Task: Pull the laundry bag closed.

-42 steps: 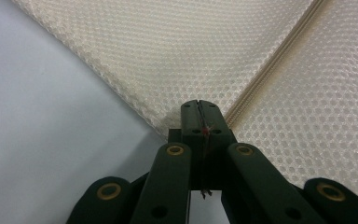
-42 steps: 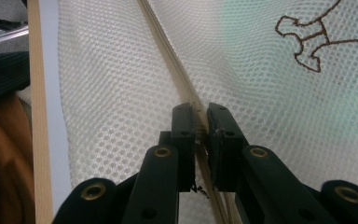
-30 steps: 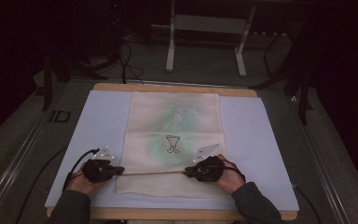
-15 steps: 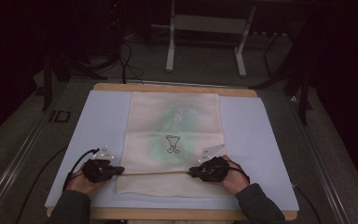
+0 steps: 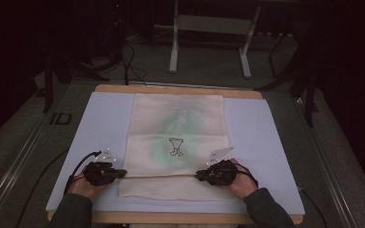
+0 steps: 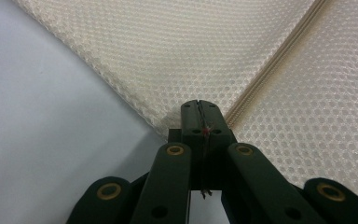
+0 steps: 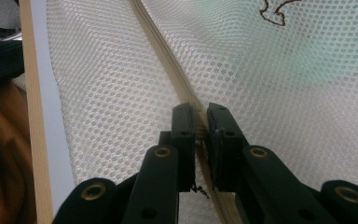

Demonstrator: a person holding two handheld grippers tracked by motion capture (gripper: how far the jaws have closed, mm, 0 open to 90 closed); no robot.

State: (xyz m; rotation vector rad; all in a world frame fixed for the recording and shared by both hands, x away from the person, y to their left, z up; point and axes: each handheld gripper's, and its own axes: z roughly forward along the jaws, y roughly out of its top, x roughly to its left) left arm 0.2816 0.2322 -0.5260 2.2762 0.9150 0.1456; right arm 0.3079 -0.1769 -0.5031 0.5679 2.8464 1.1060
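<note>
A cream mesh bag (image 5: 178, 123) lies flat on a pale mat (image 5: 104, 118), with a dark outline figure (image 5: 175, 146) on it and a green tint showing through the mesh. A zipper (image 5: 161, 176) runs across its near part. My left gripper (image 5: 123, 174) is at the bag's left edge. In the left gripper view the left gripper (image 6: 199, 105) has its jaws pressed together on the mesh (image 6: 168, 46) where the zipper (image 6: 279, 60) ends. My right gripper (image 5: 197, 176) sits over the zipper, right of the middle. In the right gripper view the right gripper (image 7: 200, 112) has its jaws pinching the zipper (image 7: 158, 42).
The mat covers a wooden table (image 5: 171, 89), whose front edge (image 7: 32, 116) shows beside a sleeve in the right gripper view. Cables trail from both grippers over the mat. A metal stand (image 5: 209, 23) and dark floor lie beyond the table.
My right hand has shifted slightly to the right and toward the table's near edge. The left hand has stayed put, and both grippers remain shut.
</note>
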